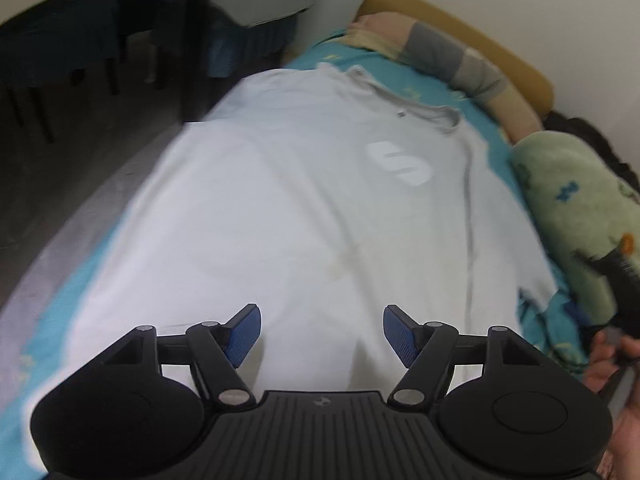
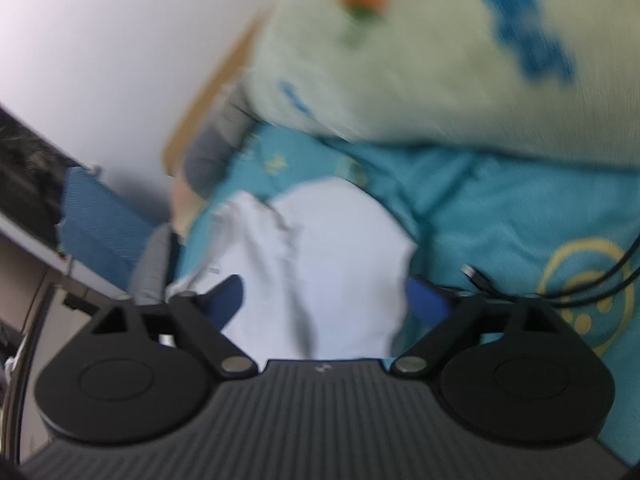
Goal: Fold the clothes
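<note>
left gripper (image 1: pixel 322 332) has its blue pads spread wide with nothing between them, hovering over the hem end of the white t-shirt (image 1: pixel 304 200) spread flat on the teal bedsheet (image 1: pixel 486 140) ahead, right gripper (image 2: pixel 324 300) equally splayed above a sleeve of it, green pillow (image 2: pixel 440 60) beyond

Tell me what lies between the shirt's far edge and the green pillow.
In the right wrist view, only a strip of teal bedsheet lies between the white shirt and the green pillow. A black cable runs off to the side, not between them.
</note>
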Demonstrator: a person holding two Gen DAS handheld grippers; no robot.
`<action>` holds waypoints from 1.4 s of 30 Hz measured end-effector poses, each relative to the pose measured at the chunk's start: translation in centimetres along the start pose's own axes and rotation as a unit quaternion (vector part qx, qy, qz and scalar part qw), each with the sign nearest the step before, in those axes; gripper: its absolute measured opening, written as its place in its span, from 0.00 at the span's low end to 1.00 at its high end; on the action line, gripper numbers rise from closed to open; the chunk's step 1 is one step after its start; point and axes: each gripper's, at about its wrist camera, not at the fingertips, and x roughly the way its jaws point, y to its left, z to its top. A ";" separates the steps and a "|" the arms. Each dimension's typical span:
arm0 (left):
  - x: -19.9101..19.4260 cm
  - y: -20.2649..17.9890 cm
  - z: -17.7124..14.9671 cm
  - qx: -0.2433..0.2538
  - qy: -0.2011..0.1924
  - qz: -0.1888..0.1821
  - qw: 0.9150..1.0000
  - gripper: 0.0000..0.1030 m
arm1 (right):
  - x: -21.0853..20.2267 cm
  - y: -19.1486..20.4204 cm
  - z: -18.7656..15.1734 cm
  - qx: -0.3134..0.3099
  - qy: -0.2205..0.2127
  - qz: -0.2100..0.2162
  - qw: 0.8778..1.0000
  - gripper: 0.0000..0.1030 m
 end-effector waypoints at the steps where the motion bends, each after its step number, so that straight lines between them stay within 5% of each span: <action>1: 0.8 -0.4 -0.2 0.007 -0.008 -0.006 1.000 0.69 | 0.7 -0.6 0.0 0.004 0.001 -0.017 1.000 0.78; 4: 2.7 -0.3 -0.4 0.031 -0.009 -0.014 0.999 0.69 | 1.3 -2.1 -0.1 0.046 -0.016 -0.052 0.997 0.77; 8: 6.7 1.7 -1.3 0.022 0.005 -0.027 0.999 0.69 | -0.5 -1.5 -1.0 0.118 -0.017 -0.001 0.993 0.78; 16: 9.6 6.8 -1.6 0.001 0.007 -0.041 0.999 0.69 | 0.4 0.9 -3.1 0.085 0.020 0.004 0.996 0.78; 22: 9.0 6.7 -1.3 -0.009 -0.005 -0.053 0.999 0.69 | 2.7 1.0 -3.6 0.081 0.025 0.015 0.996 0.76; 27: 8.2 5.8 -1.5 0.015 -0.025 -0.066 0.997 0.67 | 4.3 0.8 -3.7 0.074 0.012 0.017 0.997 0.56; 32: 7.0 3.9 -2.4 0.062 -0.041 -0.101 0.992 0.63 | 3.8 -0.1 -2.1 0.061 -0.024 -0.012 0.998 0.11; 38: 5.4 1.3 -5.0 0.115 -0.005 -0.180 0.977 0.63 | 0.7 1.5 0.5 0.007 -0.083 -0.003 0.997 0.08; 42: 5.0 0.1 -7.7 0.140 0.065 -0.227 0.962 0.63 | -0.5 2.0 2.2 -0.034 -0.108 -0.026 0.993 0.08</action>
